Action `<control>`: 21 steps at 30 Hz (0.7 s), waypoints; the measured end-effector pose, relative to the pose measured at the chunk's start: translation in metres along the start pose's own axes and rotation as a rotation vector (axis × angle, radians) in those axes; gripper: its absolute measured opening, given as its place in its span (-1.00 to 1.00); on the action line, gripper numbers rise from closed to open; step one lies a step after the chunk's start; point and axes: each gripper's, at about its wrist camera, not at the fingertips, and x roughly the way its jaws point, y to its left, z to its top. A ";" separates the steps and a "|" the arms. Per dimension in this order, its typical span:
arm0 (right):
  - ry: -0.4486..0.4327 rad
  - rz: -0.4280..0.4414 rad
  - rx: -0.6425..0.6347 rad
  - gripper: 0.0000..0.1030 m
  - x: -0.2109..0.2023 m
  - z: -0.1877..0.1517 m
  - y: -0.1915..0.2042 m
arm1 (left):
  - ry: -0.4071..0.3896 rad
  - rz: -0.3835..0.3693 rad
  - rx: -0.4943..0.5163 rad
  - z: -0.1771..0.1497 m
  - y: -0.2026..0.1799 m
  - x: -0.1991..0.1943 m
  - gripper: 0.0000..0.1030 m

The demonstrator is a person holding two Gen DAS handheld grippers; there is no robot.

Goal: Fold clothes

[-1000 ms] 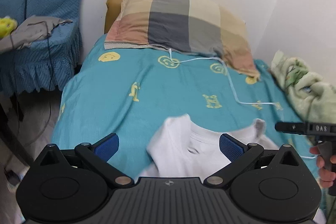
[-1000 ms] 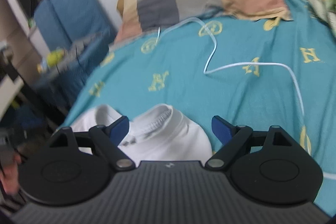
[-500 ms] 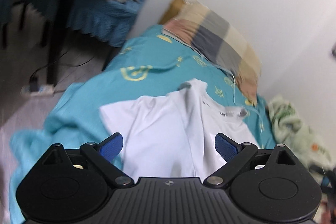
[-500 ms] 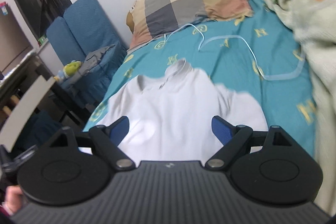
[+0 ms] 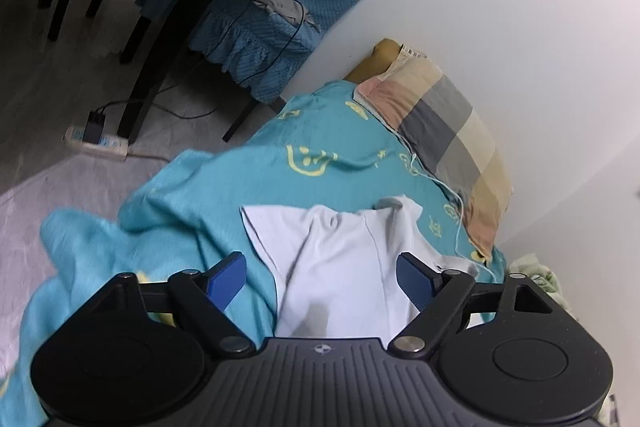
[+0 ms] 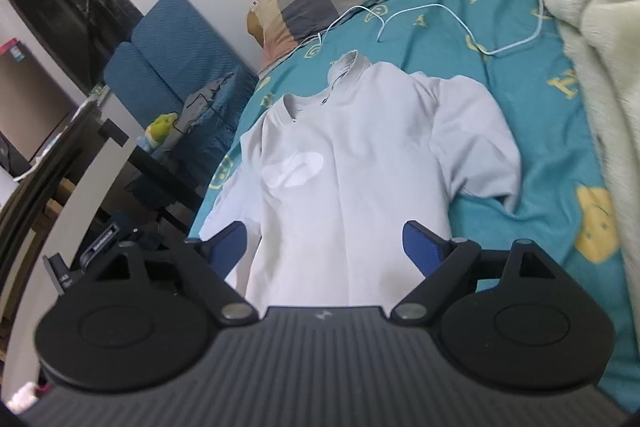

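I judge the white shirt (image 6: 360,163) is spread on the bed (image 6: 532,131), folding not yet begun. Both tongs, left (image 5: 322,281) and right (image 6: 326,247), gape wide, empty; next I'd pinch a sleeve.

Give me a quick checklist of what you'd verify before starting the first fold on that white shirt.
1. White shirt spread on the bed sheet: ok.
2. Sleeves flat: not ok, the sleeve is bunched.
3. Collar flat: not ok, it stands up.
4. White cable apart from the shirt: ok.
5. Left hand-held gripper open and free: ok.
6. Right hand-held gripper open and free: ok.
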 end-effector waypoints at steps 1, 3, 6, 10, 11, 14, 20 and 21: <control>0.005 0.004 0.002 0.68 0.005 -0.001 -0.001 | 0.000 0.004 0.014 0.004 0.001 0.007 0.45; 0.022 0.016 0.014 0.68 0.014 -0.002 -0.003 | -0.003 -0.005 0.027 0.011 0.004 0.021 0.37; 0.050 0.029 0.033 0.68 0.028 -0.004 -0.009 | -0.001 -0.023 0.006 0.018 0.015 0.044 0.37; 0.077 0.042 0.075 0.68 0.045 -0.004 -0.015 | 0.053 -0.003 -0.013 0.019 0.029 0.075 0.26; 0.083 0.044 0.085 0.68 0.049 -0.004 -0.017 | 0.072 0.000 -0.024 0.019 0.034 0.082 0.23; 0.095 0.035 0.099 0.68 0.060 -0.004 -0.019 | 0.067 -0.031 -0.027 0.018 0.040 0.089 0.10; 0.097 0.017 0.103 0.68 0.069 -0.005 -0.019 | 0.075 -0.041 0.006 0.022 0.039 0.092 -0.97; 0.095 0.014 0.103 0.68 0.069 -0.005 -0.019 | 0.064 -0.048 0.003 0.024 0.038 0.088 -0.98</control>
